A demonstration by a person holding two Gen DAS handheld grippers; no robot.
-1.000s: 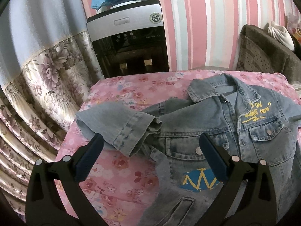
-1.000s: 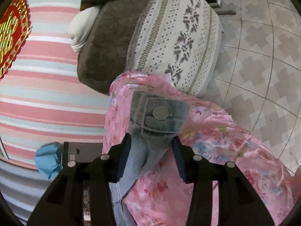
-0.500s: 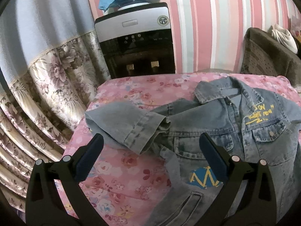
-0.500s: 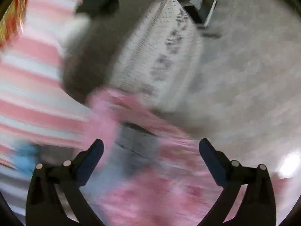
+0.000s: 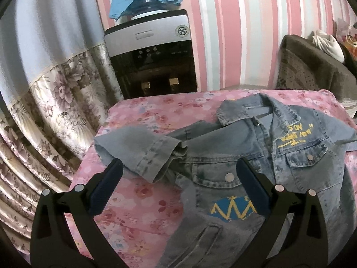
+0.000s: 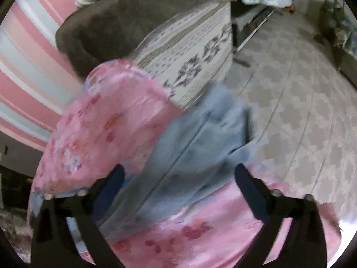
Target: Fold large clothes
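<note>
While jacket (image 5: 234,156) lies flat, both grippers' fingers (image 5: 107,187) (image 6: 252,192) gape wide, holding nothing.

Right hand-held gripper (image 6: 178,187) has its jaws spread wide, nothing pinched between them. A blurry denim sleeve (image 6: 191,147) lies across the pink floral desk (image 6: 107,125) right in front, its end hanging past the edge. Behind that there's a brown couch (image 6: 125,22) and tiled floor (image 6: 301,116).
</note>
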